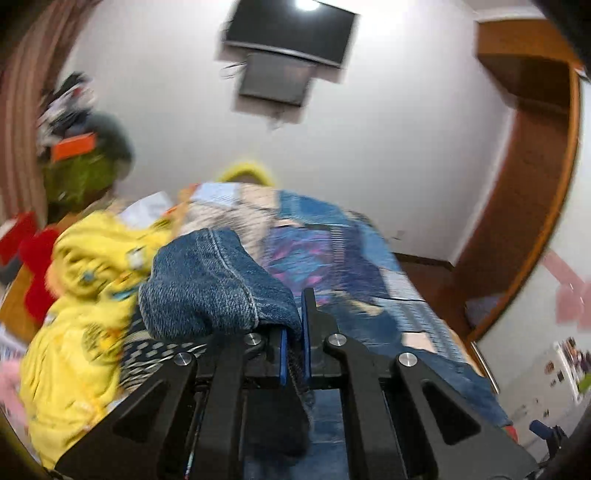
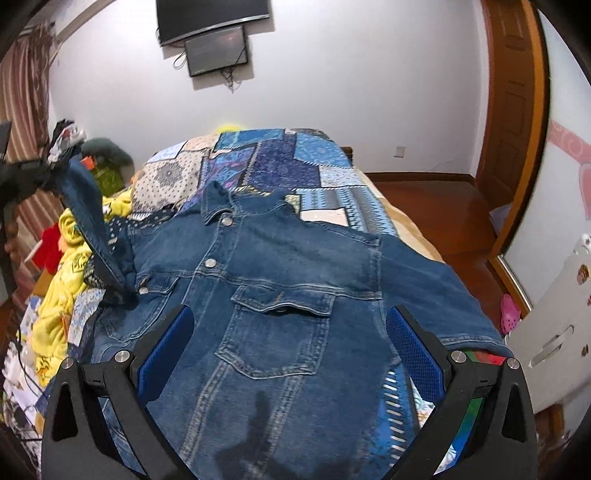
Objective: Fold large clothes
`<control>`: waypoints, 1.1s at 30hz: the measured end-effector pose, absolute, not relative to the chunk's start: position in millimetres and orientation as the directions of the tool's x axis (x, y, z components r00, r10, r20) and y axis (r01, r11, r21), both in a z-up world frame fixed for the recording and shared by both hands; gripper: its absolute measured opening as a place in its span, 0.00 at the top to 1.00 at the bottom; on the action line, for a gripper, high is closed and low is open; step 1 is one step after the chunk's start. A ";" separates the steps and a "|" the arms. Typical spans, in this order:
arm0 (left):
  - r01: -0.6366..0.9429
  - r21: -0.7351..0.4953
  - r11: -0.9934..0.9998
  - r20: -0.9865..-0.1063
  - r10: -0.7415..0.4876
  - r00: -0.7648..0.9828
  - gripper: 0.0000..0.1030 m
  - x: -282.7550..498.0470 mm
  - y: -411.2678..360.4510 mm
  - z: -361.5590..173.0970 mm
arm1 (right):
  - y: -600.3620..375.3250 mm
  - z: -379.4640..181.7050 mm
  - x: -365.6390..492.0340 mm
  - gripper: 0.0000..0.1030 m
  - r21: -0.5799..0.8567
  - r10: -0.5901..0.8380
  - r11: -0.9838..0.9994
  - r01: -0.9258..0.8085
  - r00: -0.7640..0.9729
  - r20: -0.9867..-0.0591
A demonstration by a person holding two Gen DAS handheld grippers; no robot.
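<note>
A blue denim jacket (image 2: 288, 280) lies front up on the patchwork bedspread (image 2: 280, 155), collar toward the far wall. My left gripper (image 1: 294, 325) is shut on the cuff of the jacket's left sleeve (image 1: 210, 284) and holds it raised. In the right wrist view that sleeve (image 2: 92, 221) rises from the jacket's left side to the left gripper (image 2: 40, 170) at the far left. My right gripper (image 2: 288, 347) is open and empty, its blue pads (image 2: 413, 350) spread over the jacket's chest pocket (image 2: 277, 332), just above the cloth.
Yellow clothing (image 2: 62, 295) and red cloth (image 2: 50, 247) are heaped along the bed's left side. A TV (image 2: 210, 18) hangs on the far wall. A wooden door (image 2: 513, 110) and floor are to the right. A white cabinet (image 2: 554, 332) stands at the right.
</note>
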State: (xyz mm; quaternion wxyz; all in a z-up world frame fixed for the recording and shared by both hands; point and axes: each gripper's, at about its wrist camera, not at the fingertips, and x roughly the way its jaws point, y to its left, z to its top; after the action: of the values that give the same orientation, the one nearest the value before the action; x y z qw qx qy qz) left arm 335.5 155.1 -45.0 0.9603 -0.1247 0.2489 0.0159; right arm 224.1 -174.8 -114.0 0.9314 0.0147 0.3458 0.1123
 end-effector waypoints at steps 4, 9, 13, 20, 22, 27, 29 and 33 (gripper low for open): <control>0.036 -0.193 0.980 -0.490 -0.129 0.862 0.96 362.8 86.6 -41.5 | -194.6 -115.5 224.7 0.00 0.119 0.203 0.979 -0.165 0.741 -0.640; 0.171 -0.153 0.973 -0.565 -0.228 0.793 0.97 388.2 0.9 -75.3 | -218.7 -116.6 223.7 0.00 0.144 0.188 0.982 -0.125 0.747 -0.638; 0.258 -0.135 0.957 -0.671 -0.280 0.687 0.97 401.7 -59.5 -125.9 | -237.7 -121.2 227.2 0.00 0.155 0.169 0.984 -0.088 0.738 -0.654; 0.357 -0.132 0.925 -0.824 -0.303 0.479 0.97 399.2 -115.1 -208.6 | -266.1 -137.2 233.5 0.00 0.147 0.122 0.989 -0.025 0.708 -0.696; 0.371 -0.123 0.921 -0.837 -0.297 0.460 0.96 396.6 -119.7 -213.0 | -272.4 -142.9 235.6 0.00 0.150 0.113 0.989 -0.008 0.696 -0.709; 0.390 -0.161 0.907 -0.850 -0.329 0.413 0.54 385.4 -126.4 -210.6 | -286.1 -157.6 240.2 0.00 0.176 0.107 0.984 0.038 0.659 -0.744; 0.399 -0.151 0.904 -0.840 -0.330 0.430 0.48 379.1 -126.9 -206.7 | -292.7 -161.1 239.8 0.00 0.193 0.102 0.979 0.070 0.651 -0.753; 0.406 -0.087 0.910 -0.848 -0.281 0.450 0.46 371.5 -129.9 -200.5 | -301.0 -163.5 237.0 0.00 0.229 0.122 0.970 0.087 0.640 -0.759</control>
State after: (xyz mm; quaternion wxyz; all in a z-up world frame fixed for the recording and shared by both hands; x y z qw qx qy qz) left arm 371.5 -129.9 -200.5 0.8491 0.0643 0.4838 -0.2022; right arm 237.0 -301.0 -163.5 0.8971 0.1230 0.4243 0.0098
